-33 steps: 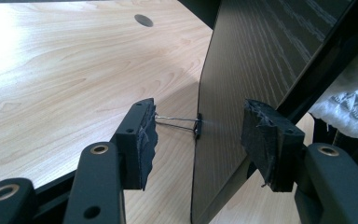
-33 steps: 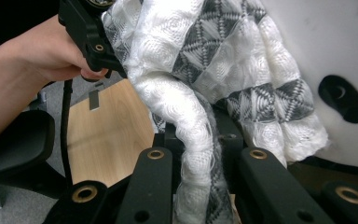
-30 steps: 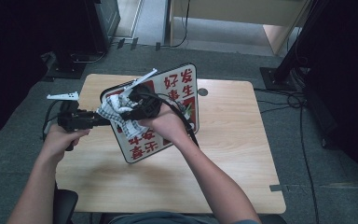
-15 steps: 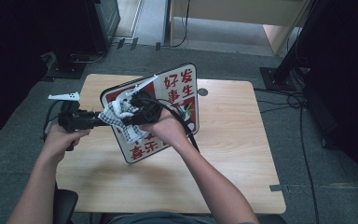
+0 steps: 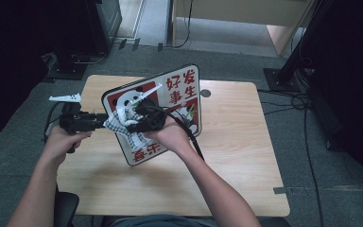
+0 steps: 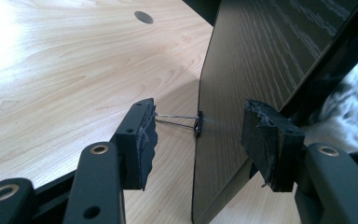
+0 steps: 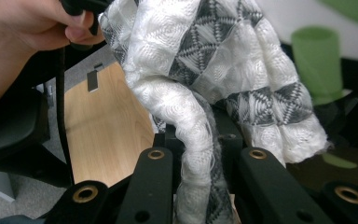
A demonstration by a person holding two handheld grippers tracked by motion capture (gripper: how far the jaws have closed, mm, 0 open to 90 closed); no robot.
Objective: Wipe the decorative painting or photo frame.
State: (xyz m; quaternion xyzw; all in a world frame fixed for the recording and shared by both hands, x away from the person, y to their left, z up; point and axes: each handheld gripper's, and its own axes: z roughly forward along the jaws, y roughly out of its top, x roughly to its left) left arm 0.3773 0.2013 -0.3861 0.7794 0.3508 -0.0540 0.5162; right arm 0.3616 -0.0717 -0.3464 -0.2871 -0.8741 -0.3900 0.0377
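Two hand-held grippers were seen in the high view over a wooden worktop: the left hand-held gripper was held at the left edge of a tilted sign board printed with red characters, and the right hand-held gripper was held against the board's printed face with a white-and-grey patterned cloth bunched at its tip.

In the left gripper view, the left hand-held gripper was seen with its pads apart on either side of the board's dark edge, neither pad pressing on it, and a small binder clip was seen fixed on that edge.

In the right gripper view, the right hand-held gripper was seen clamped on the cloth, which was folded upward above the jaws.
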